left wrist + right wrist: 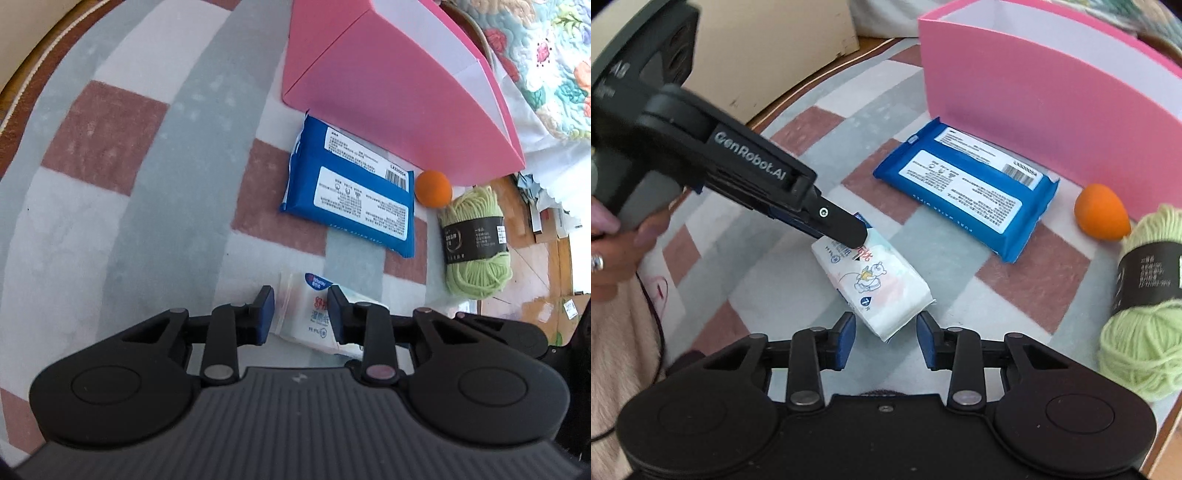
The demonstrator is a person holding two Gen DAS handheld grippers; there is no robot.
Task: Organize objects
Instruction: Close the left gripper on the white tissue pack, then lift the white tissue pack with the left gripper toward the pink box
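1. Nearest both cameras lay the small white tissue pack [873, 286], flat on the checked cloth of the surface [110, 206], with one end between the fingers of each tool.
2. Left tool [301, 314] had its jaws drawn nearly together on the far end of that pack; in the right wrist view its fingertips [849, 232] sat on the wrapper, so it appeared to have hold of it.
3. Right tool [886, 332] stood partly open, with the pack's near corner in the gap between its blue pads [846, 339]; neither pad was visibly pressing on the wrapper.
4. Just beyond the small pack lay the blue wipes pack [967, 192], label side up, near the wall of the pink box [1052, 110].
5. An orange sponge [1100, 214] sat beside the box wall, touching or almost touching the green yarn ball [1141, 314] at the right.
6. Judged from this, the organizing had barely begun: all four items were outside the box, and what showed of its inside held nothing.
7. Both tools pointed steeply down at the surface, the left coming in from the upper left of the right wrist view; a hand [613, 243] with a ring gripped its handle, above a pale fuzzy sleeve [624, 332].
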